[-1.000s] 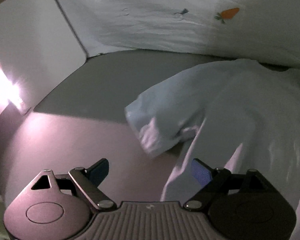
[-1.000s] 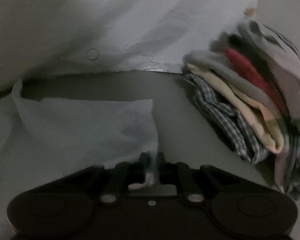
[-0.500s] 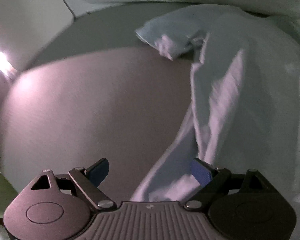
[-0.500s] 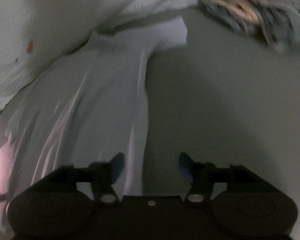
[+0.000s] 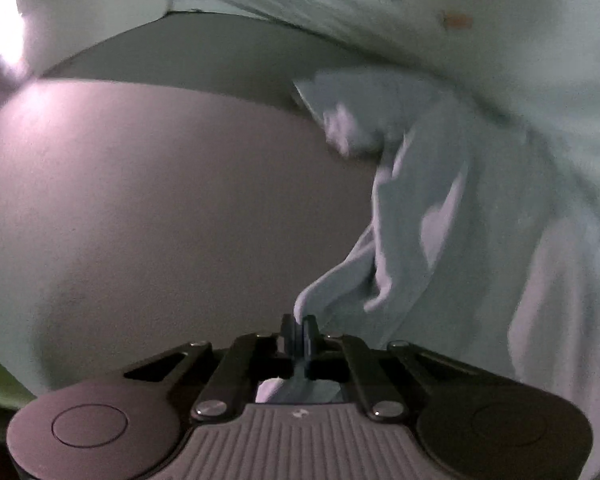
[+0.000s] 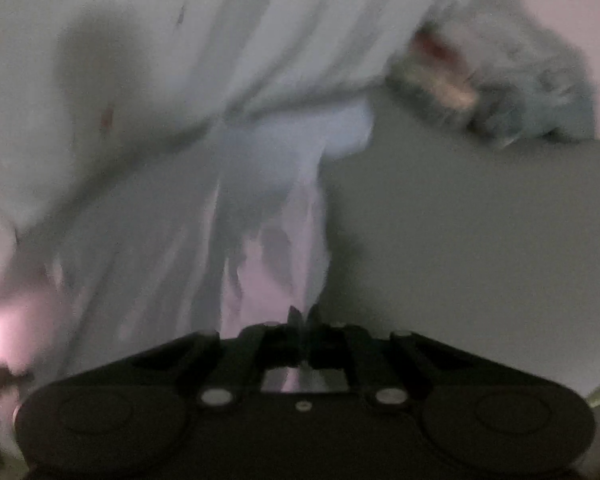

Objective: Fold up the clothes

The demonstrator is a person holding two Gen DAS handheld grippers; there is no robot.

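Both grippers are now lower down along the pale shirt than they were a moment ago, and their fingers, which were wide apart then, are now pinched together on its cloth.

The shirt is lying spread out on the grey bed, with its top end up against a big white blanket that has small orange pictures on it. A pile of folded clothes is sitting near the far corner of the bed, just beside the shirt's top edge in the right wrist view.

The left gripper is pressing its fingers tight on a thin bit of the shirt's edge. The right gripper is doing the same on the other side, though that picture is blurry and dark.

The biggest thing that could go wrong is the shirt dragging into the blanket or the pile and messing them up, if the person is lifting and swinging it too far. Next, the shirt could be folding crooked if one hand is pulling faster than the other. The smallest worry is the cloth slipping out, because each pair of fingers is holding only a little pinch near the edge.
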